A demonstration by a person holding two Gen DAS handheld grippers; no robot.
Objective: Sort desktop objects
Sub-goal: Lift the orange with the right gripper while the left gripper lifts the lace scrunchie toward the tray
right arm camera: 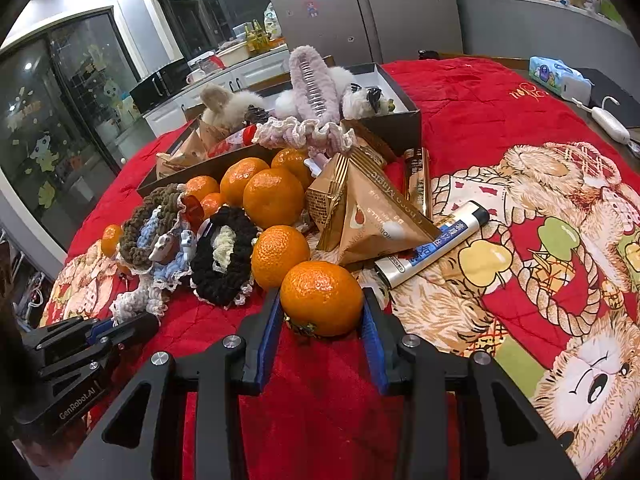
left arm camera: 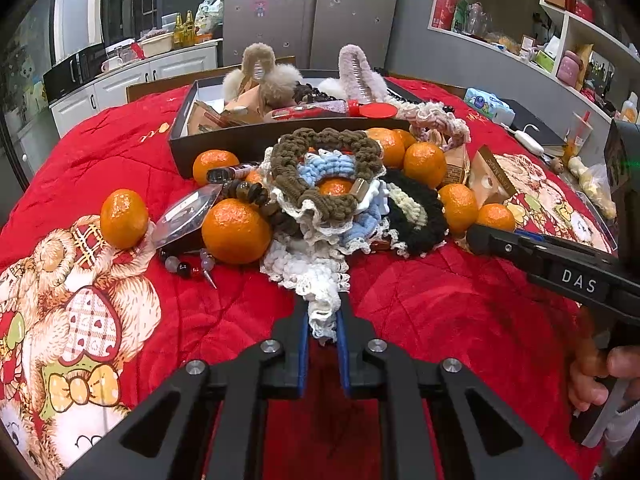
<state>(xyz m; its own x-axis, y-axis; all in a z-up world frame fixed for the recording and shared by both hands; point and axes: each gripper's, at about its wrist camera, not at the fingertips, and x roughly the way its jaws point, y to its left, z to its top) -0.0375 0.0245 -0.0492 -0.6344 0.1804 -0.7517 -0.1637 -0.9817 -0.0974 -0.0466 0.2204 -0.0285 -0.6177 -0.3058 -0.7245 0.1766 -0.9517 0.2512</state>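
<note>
Pick-up step, both hands. Left gripper [left arm camera: 323,326] clamps the white lace scrunchie [left arm camera: 316,280] at the pile's near side, mid-desk. Right gripper [right arm camera: 322,316] brackets a tangerine [right arm camera: 322,298], jaws apparently touching, hold unconfirmed. Next, likely: lift and sort; box [left arm camera: 224,142] sits behind.

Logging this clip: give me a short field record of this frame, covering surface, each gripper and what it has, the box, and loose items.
surface: red quilted cloth with teddy-bear print
left gripper: jaws shut on a white lace scrunchie at the pile's near edge
right gripper: jaws on either side of a tangerine, contact unclear
box: dark open box behind the pile, holding fluffy hair clips
loose items: other tangerines, crocheted scrunchies, a brown snack pouch, a lighter
</note>
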